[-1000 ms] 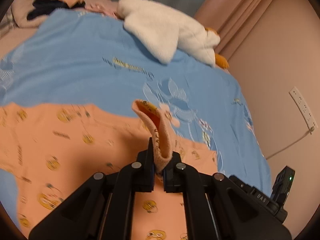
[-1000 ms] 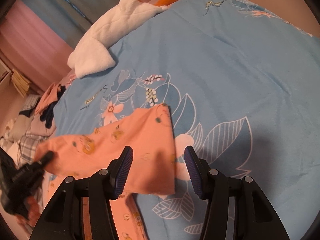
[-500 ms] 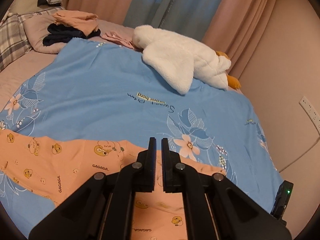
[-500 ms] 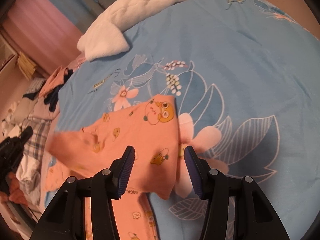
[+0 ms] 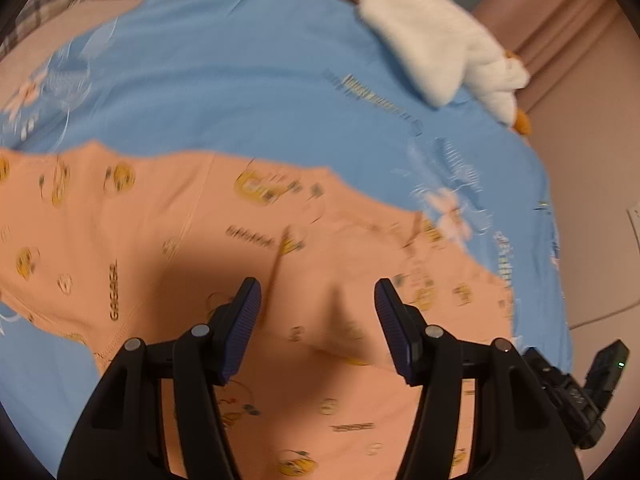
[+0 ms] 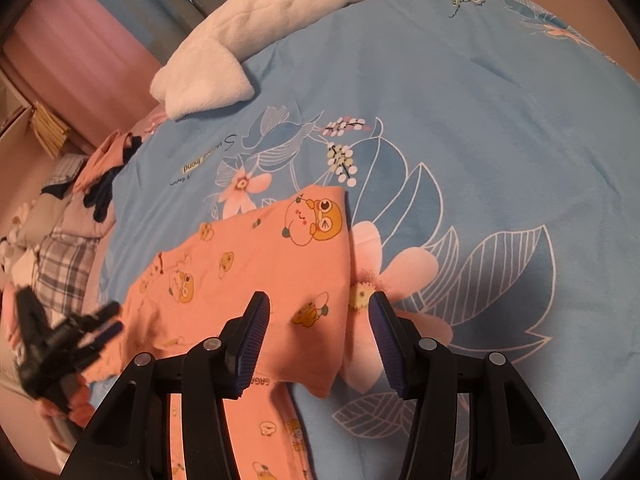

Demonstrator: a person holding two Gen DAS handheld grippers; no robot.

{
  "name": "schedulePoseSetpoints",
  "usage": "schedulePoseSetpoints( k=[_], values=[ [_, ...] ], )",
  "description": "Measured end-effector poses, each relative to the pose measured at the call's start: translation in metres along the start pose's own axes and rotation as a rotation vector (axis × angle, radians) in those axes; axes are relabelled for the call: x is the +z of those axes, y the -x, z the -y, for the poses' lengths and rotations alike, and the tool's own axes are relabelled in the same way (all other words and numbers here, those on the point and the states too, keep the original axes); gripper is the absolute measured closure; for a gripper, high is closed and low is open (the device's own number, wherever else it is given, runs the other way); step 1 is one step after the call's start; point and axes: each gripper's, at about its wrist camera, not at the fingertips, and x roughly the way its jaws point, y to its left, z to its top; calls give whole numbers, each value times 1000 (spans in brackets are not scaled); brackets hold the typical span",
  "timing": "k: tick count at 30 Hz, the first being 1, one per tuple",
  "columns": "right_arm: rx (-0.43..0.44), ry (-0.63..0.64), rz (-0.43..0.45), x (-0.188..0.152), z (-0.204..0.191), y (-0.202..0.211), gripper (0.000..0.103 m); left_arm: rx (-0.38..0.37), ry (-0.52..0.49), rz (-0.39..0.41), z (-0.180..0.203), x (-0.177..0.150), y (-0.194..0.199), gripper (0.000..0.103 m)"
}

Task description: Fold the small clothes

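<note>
Hovering, left hand-held gripper: jaws opening, pads apart, nothing pinched; orange cloth lies below the gap, not pressed by either pad.
Left view: blurred; detail of the prints is hard to read.
Right hand-held gripper: jaws spread, nothing between the pads; poised over the garment's near edge.
Left gripper seen from right view: dark, blurred shape at the left edge, at the garment's left end; contact cannot be told.
Garment: small orange piece printed with cartoon animals and lettering, lying flat on the bed, under both grippers.
Garment shape: wide part across, one corner reaching toward the flower print; a narrower strip runs down toward the camera in the right view.
Garment in left view: fills the lower half of the frame, a soft ridge between the fingers.
Cover: blue, with white leaf outlines, pink flowers and a line of script; spread over the bed, carrying the garment.
Plush toy: white with an orange part, on the far edge of the cover, well apart from the garment.
Clothes pile: orange and dark items, beyond the cover's left end.
Plaid bedding: beside the pile, at the left.
Curtains: behind the bed.
</note>
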Motion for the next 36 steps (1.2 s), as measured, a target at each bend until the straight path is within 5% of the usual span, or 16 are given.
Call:
schedulePoseSetpoints(
  k=[7, 10, 11, 12, 20, 25, 36],
  values=[
    [1, -4, -5, 0, 0, -1, 49, -113, 62, -62, -8, -6, -24, 47],
    [-2, -6, -8, 0, 0, -2, 49, -179, 107, -89, -7, -6, -33, 66],
    [-2, -5, -9, -1, 0, -3, 49, -146, 102, -85, -6, -6, -34, 88],
    [-2, -5, -11, -1, 0, -4, 49, -116, 78, -77, -3, -6, -33, 92],
    [-9, 0, -14, -2, -1, -8, 49, -138, 36, 100, 16, 7, 26, 93],
    [0, 15, -19, -2, -6, -12, 49, -69, -57, 216, 22, 22, 68, 93],
    [12, 85, -59, -7, -29, -30, 50, 56, -38, 218, -24, 28, 66, 93]
  ],
)
